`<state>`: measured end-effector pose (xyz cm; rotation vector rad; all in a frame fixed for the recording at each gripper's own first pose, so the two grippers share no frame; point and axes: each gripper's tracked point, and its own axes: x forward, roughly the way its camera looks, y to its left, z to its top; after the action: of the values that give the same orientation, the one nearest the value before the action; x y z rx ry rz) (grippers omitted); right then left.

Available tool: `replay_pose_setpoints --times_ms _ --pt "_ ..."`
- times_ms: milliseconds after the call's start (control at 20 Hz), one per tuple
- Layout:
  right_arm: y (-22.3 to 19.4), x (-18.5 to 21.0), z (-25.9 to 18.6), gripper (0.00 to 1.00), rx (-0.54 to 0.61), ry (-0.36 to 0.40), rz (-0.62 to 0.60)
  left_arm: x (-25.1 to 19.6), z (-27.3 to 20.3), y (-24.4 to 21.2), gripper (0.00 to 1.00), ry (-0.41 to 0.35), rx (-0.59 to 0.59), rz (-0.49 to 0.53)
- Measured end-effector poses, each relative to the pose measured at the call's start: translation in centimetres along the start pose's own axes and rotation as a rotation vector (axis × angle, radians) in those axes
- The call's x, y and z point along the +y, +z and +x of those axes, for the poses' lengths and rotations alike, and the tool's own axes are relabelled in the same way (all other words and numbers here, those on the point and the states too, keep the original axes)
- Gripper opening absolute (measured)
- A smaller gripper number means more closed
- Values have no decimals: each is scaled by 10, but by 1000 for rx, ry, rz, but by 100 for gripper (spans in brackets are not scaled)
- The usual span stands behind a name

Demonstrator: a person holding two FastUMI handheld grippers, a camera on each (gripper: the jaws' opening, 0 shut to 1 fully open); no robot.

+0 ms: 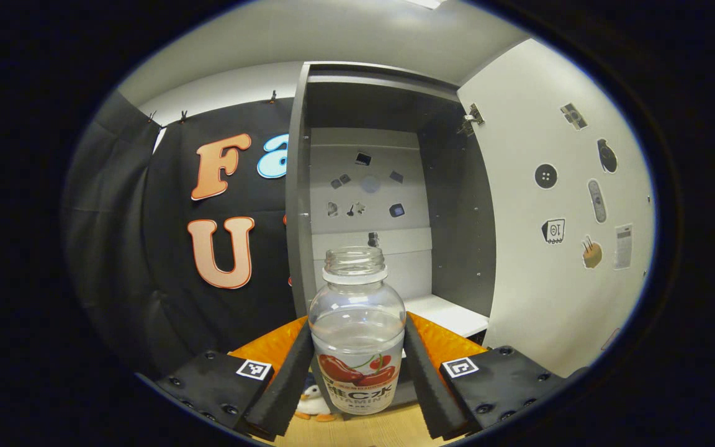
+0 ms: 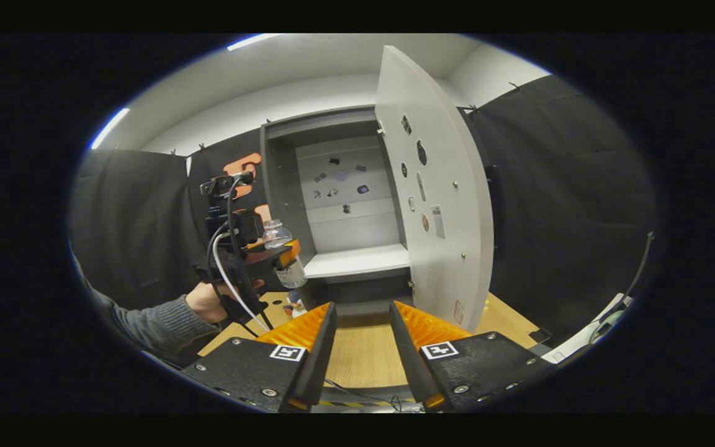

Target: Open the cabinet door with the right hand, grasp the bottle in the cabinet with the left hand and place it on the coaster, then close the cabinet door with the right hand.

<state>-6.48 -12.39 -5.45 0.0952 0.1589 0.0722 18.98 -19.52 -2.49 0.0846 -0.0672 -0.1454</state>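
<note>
1. Bottle (image 1: 357,323), between the left gripper's (image 1: 357,366) fingers: clear and colourless, uncapped; label white with red cherries, a green stem and dark lettering.
2. Cabinet (image 1: 457,248), ahead of that gripper: dark grey side walls and top; pale grey back panel dotted with small dark stickers; white shelf.
3. Cabinet door (image 2: 441,205), ahead and right of the right gripper (image 2: 362,338): light grey, carrying scattered stickers in black, white and brown.
4. Table (image 2: 364,351), beneath the right gripper: light wood grain.
5. Sleeve (image 2: 152,323), left of the right gripper: grey ribbed knit.
6. Toy duck (image 1: 314,403), below the bottle: white with orange beak and feet.
</note>
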Motion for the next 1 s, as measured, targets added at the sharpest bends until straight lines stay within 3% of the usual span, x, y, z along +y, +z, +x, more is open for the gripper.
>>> replay_pose_setpoints --times_ms 450,1000 --pt "-49 -3 -20 53 114 11 -3 1 -74 -98 86 64 105 -7" --pt "-115 -34 -1 54 307 -65 40 -5 -115 -256 85 83 246 0"
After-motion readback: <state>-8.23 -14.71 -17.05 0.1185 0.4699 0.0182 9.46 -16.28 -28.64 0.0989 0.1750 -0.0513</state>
